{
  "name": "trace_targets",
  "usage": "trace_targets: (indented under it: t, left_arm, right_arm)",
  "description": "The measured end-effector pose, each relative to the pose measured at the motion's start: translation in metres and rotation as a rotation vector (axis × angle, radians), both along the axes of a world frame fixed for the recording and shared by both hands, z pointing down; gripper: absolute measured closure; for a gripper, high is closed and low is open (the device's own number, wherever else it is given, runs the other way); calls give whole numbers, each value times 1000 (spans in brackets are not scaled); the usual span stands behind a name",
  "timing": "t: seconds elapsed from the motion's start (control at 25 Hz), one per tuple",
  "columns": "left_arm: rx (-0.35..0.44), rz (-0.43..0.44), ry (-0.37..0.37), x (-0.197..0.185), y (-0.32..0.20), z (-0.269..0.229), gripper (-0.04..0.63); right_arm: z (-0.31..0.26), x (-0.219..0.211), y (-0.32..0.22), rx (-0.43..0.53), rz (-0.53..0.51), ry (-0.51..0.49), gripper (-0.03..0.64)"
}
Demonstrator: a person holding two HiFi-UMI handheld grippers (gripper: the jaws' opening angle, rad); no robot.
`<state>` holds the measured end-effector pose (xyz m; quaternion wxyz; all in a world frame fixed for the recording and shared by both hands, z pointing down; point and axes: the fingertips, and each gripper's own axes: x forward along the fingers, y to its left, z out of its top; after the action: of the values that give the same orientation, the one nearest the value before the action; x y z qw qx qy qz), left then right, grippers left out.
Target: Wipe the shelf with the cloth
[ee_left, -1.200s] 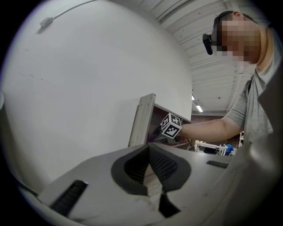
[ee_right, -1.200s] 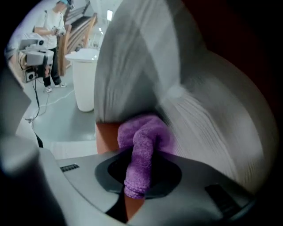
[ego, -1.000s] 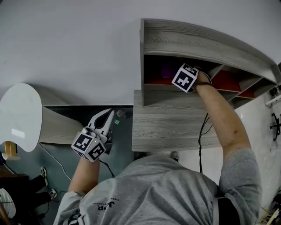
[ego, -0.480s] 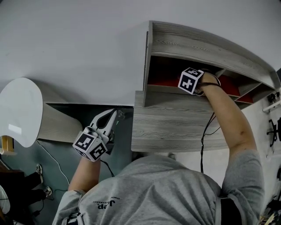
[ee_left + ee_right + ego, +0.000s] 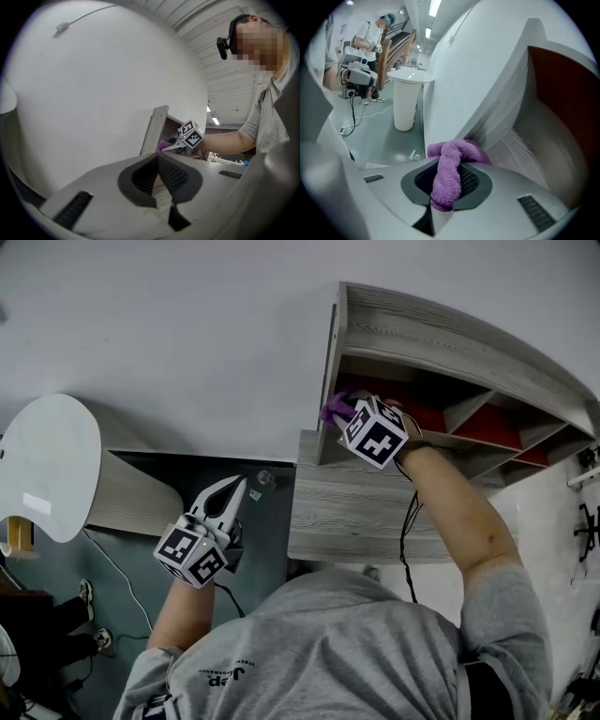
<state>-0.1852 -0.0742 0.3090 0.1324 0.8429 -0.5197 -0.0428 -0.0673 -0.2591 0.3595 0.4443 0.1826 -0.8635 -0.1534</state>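
Observation:
A grey wooden shelf [image 5: 375, 512] with red back panels hangs on the white wall, in the upper right of the head view. My right gripper [image 5: 343, 414] is at the left end of its open compartment, shut on a purple cloth [image 5: 334, 409]. In the right gripper view the cloth [image 5: 452, 161] bunches between the jaws and touches the shelf board [image 5: 520, 145] beside the left side panel. My left gripper [image 5: 233, 487] hangs lower left, away from the shelf, shut and holding nothing. Its view looks up at the shelf's side panel [image 5: 154, 125] and the cloth [image 5: 162, 145].
A white round pedestal [image 5: 47, 474] stands at the left, also in the right gripper view as a pedestal [image 5: 408, 98]. A cable and a small object [image 5: 265, 480] lie on the grey floor. People [image 5: 370, 33] work by equipment in the background.
My right gripper has slid left along the shelf, from inside the compartment to its left end, so the purple cloth now shows. The left gripper has hardly moved.

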Motion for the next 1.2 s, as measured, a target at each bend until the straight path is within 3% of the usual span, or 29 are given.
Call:
trace_targets:
  t: [0.16,0.36,0.56,0.76,0.96,1.08,1.12,1.2]
  left_arm:
    - [-8,-9,7,-1,1,3,575]
    - [-2,26,9,12,-4,2,575]
    - [2,46,24,19,-8,0,575]
    - [4,72,39,28,-10,2,575]
    - [13,90,51,31,-12,1,575]
    - [20,93,52,32,-10,-3,575]
    - [17,89,54,31,-8,-3,575]
    - [8,78,50,26,-3,-3,575]
  right_arm:
    - [25,3,-4,67,4,127,548]
    - [31,31,-17,42,70,200,548]
    - [36,118,-34,6,191,326,549]
    - [40,229,-51,54,375,522,552]
    - [42,261,-57,143,484,646,554]
    - [40,260,-57,130,525,604,554]
    - [36,254,-55,114,535,536,554]
    - [15,225,-48,84,535,308,554]
